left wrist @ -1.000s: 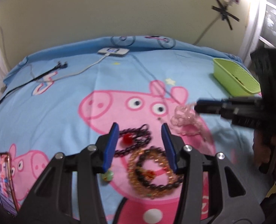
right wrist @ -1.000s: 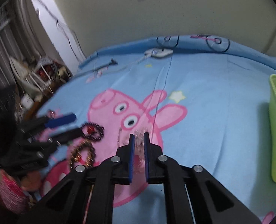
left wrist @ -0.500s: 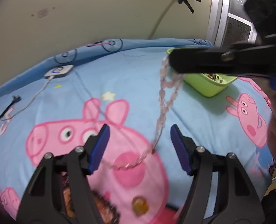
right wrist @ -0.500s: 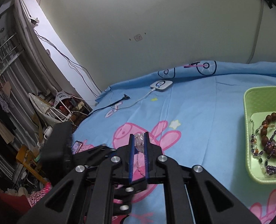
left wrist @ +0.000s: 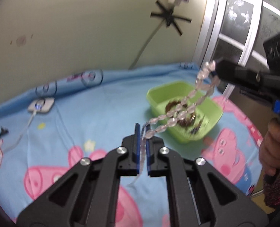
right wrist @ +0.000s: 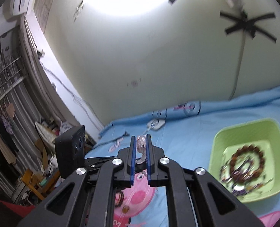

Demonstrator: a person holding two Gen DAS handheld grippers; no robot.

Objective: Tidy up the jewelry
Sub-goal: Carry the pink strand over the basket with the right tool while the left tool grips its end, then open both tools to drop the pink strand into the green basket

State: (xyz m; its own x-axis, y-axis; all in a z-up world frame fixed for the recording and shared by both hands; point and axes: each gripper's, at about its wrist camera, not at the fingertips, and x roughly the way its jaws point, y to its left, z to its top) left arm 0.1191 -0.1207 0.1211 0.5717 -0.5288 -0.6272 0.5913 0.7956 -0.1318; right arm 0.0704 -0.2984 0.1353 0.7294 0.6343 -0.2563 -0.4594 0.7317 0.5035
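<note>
- The left hand-held gripper (left wrist: 143, 132) was clamped on one end of a clear bead necklace (left wrist: 179, 111), keeping the strand taut, not dangling.
- The right hand-held gripper (right wrist: 140, 143), above the green tray (left wrist: 155, 98), was pinched shut on the other end, so the necklace hung between the two, over the tray.
- Bracelets (right wrist: 247, 160) already lay inside the tray on the bed (left wrist: 102, 117), likely the collecting point.
- A white charger (left wrist: 41, 105) lay left of the tray.
</note>
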